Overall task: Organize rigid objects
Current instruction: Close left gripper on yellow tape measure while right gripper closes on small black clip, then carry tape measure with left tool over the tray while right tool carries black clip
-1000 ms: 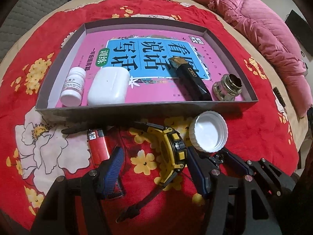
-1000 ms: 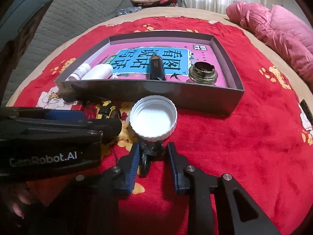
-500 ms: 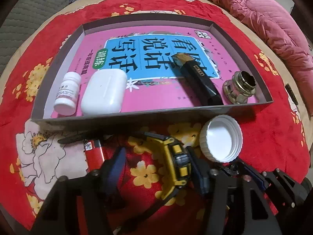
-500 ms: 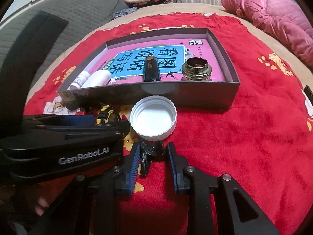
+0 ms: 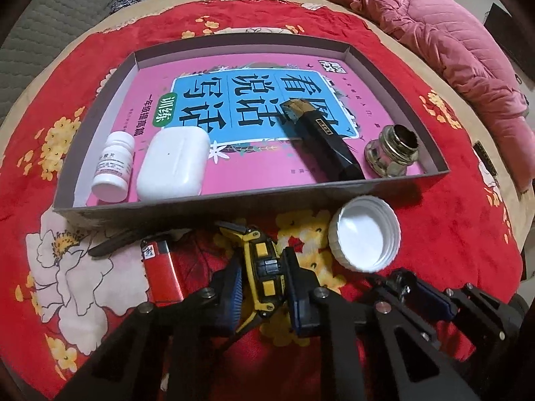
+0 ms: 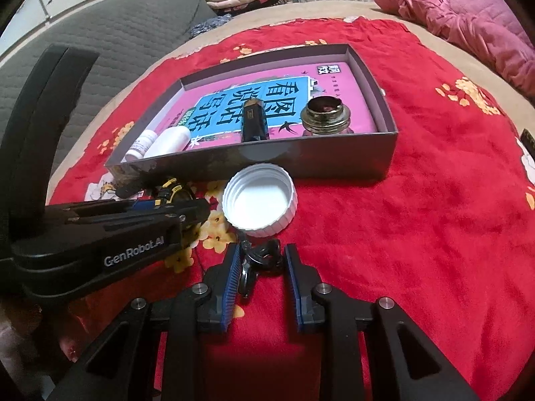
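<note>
Left wrist view: the left gripper [image 5: 262, 287] has just been closing and now clamps the yellow watch [image 5: 264, 267] on the red cloth [image 5: 434, 234], just before the box [image 5: 234, 197]. The right gripper [image 6: 262, 267] pinches a small black clip [image 6: 262, 255] beside the white cap [image 6: 259, 200].

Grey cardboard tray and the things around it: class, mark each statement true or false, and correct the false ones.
1. The white plastic pill bottle lies inside the grey cardboard tray. True.
2. The white ribbed bottle cap sits in the tray. False: it lies on the red flowered cloth, in front of the tray.
3. The left claw is clamped on the yellow-and-black watch. True.
4. The red lighter is in the tray. False: it lies on the cloth outside.
5. The right claw grips the cap. False: a small black clip sits between its fingers.
</note>
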A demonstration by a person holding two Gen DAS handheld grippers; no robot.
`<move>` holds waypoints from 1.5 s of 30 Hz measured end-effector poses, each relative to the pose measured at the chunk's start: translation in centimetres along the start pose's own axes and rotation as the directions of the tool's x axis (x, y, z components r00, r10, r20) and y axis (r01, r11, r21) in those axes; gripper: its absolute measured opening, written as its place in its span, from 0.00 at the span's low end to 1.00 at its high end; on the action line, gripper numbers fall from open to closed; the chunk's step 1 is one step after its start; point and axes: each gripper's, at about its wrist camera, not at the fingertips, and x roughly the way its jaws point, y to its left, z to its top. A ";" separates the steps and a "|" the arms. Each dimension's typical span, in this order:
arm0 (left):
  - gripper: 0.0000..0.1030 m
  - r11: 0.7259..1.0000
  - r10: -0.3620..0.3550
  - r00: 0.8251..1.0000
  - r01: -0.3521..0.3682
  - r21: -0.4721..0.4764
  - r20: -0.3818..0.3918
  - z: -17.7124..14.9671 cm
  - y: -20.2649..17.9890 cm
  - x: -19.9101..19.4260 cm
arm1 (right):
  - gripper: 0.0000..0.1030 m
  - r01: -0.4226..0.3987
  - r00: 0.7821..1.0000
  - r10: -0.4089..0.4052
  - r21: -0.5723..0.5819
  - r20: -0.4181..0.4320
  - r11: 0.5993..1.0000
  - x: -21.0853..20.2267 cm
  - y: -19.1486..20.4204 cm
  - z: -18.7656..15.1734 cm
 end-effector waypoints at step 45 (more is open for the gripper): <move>0.17 0.998 -0.061 0.970 0.064 -0.005 0.236 1.0 1.5 -8.8 | 0.24 -0.041 0.953 0.084 -0.151 0.291 0.988 -5.7 2.3 2.6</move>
